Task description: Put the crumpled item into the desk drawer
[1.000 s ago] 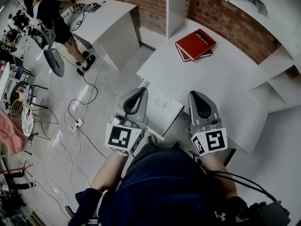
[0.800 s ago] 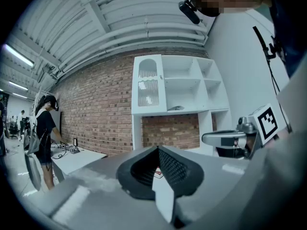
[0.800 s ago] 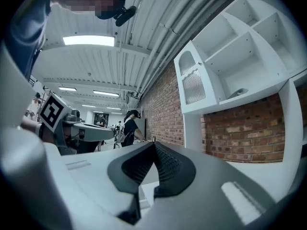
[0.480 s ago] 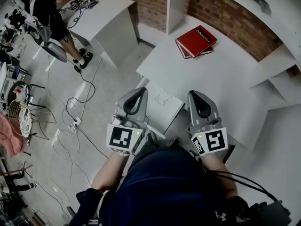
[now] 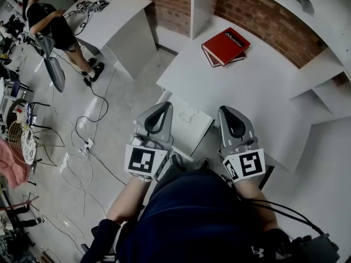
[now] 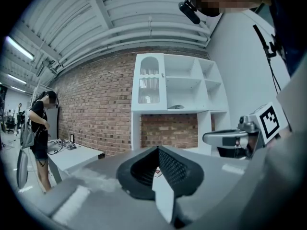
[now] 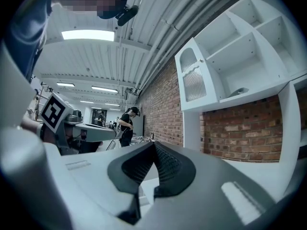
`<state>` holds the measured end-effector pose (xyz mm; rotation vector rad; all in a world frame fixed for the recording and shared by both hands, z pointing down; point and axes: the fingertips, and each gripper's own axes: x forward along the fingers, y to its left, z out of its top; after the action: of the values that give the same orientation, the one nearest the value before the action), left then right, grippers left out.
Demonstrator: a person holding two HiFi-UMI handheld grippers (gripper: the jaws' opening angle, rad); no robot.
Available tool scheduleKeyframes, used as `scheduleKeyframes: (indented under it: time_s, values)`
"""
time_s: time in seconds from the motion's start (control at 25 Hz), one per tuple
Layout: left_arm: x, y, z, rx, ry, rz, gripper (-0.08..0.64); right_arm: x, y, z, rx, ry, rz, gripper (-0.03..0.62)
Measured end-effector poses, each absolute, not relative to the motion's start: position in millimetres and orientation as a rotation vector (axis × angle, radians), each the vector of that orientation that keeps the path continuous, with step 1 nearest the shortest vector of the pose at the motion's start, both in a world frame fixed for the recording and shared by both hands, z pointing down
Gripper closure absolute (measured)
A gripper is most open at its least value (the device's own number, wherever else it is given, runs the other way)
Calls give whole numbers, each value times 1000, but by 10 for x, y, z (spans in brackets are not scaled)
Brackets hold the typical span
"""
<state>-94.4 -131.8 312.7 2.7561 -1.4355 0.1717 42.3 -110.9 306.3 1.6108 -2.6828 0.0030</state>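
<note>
At the far left a person (image 5: 46, 21) is standing by another white desk (image 5: 118, 15). The left gripper (image 5: 163, 108) is hovering at the left side of the open drawer (image 5: 193, 133), its jaws pressing together at the tips and gripping nothing. The crumpled item (image 5: 190, 114) is lying inside that drawer, between the two grippers. The right gripper (image 5: 225, 113) is hanging over the near edge of the desk (image 5: 258, 92), jaws likewise meeting, empty. A red book (image 5: 226, 45) is resting further back

White desk (image 5: 258, 86): red book (image 5: 225, 45) at far corner. Open drawer (image 5: 193, 134): crumpled item (image 5: 189, 114) inside.
</note>
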Motion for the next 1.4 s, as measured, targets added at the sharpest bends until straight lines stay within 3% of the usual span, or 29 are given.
scheduleKeyframes:
  time_s: [1.4]
  values:
    - [-892, -1287, 3222, 2779, -1403, 229, 558, 472, -1064, 3091, 1627, -2691, 46, 591]
